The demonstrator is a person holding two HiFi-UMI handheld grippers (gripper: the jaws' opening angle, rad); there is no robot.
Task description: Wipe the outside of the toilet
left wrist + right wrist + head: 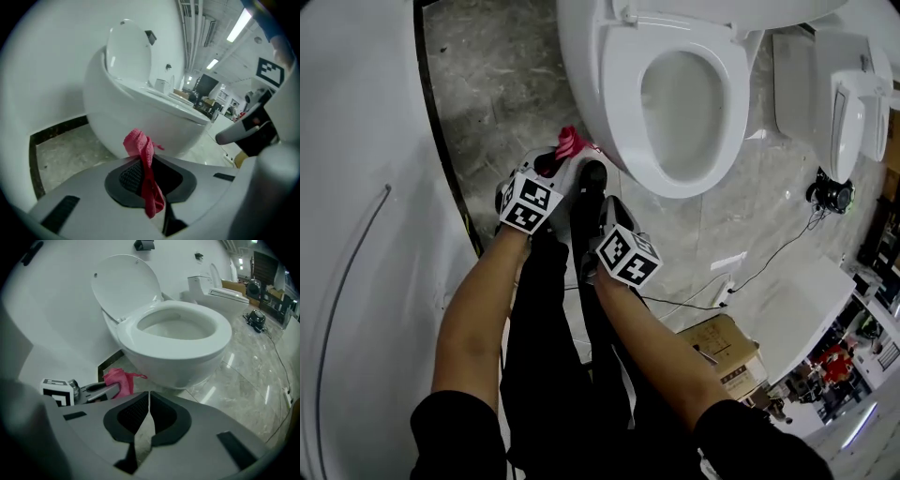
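Note:
The white toilet [675,94] stands with its lid up; its bowl [136,117] fills the middle of both gripper views [183,357]. My left gripper [563,157] is shut on a pink cloth [570,142], low beside the bowl's front left. The cloth [143,154] bunches above the jaws a little short of the bowl's outer wall. My right gripper [592,174] hangs just right of it, shut with nothing held, its tips meeting [149,397]. In the right gripper view, the cloth [118,380] and the left gripper [93,391] show at the left.
A white curved wall [356,234] with a dark base strip runs along the left. A second toilet [853,112], a black device [832,195] with a cable and a cardboard box [727,352] lie to the right on the marble floor [487,84].

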